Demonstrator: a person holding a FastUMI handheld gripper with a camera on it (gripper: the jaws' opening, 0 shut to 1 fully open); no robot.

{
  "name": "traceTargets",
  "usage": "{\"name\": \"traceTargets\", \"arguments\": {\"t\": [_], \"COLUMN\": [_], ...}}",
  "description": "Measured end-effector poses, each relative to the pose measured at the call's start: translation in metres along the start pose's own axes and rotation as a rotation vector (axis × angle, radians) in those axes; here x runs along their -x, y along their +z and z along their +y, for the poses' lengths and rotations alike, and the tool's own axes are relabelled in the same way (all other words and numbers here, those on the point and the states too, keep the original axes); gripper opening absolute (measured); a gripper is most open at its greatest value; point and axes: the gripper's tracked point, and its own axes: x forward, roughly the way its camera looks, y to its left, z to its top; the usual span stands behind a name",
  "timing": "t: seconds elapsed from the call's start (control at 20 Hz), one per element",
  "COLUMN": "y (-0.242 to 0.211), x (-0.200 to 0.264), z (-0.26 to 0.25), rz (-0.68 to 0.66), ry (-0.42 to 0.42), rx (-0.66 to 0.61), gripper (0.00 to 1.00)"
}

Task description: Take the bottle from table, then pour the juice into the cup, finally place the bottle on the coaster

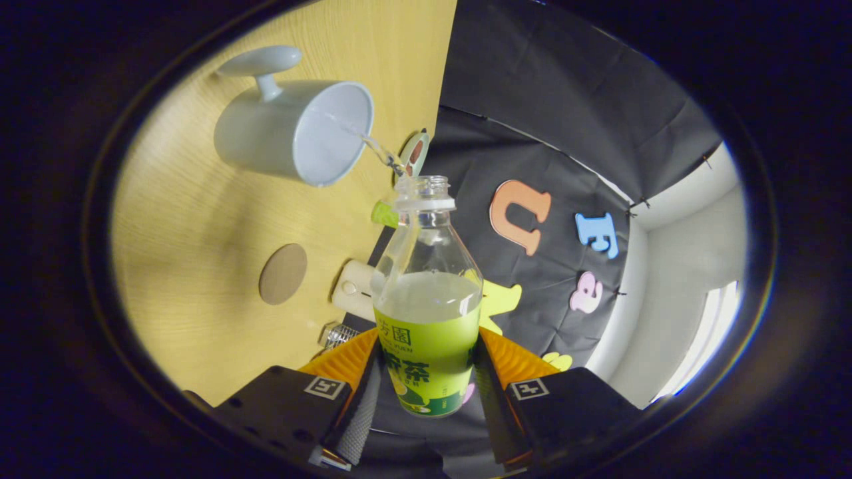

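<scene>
My gripper (426,392) is shut on a clear bottle (429,293) with a green label, both fingers pressing its lower body. The bottle is uncapped and tipped over, the whole view rolled sideways with it. A thin stream of clear liquid (376,148) runs from its mouth into the pale grey cup (293,130), which stands on the wooden table (193,219) just beyond the bottle's neck. The cup's handle points away from the bottle. Pale liquid fills about half of the bottle. A round brown coaster (283,273) lies flat on the table, to the side of the cup and nearer to my fingers.
A white cylinder-shaped object (354,289) and a small ribbed metallic piece (336,334) lie by the table's edge behind the bottle. A green cap-like item (384,214) and a small oval object (415,153) sit near the bottle's mouth. The booth's black cloth wall hangs past the table's edge.
</scene>
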Motion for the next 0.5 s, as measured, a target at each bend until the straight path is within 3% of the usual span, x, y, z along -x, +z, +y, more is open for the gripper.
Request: {"name": "traceTargets", "arguments": {"t": [0.5], "y": [0.0003], "x": [-0.0026], "z": [-0.0076], "rz": [0.002], "ry": [-0.024], "rx": [0.053], "gripper": [0.75]}}
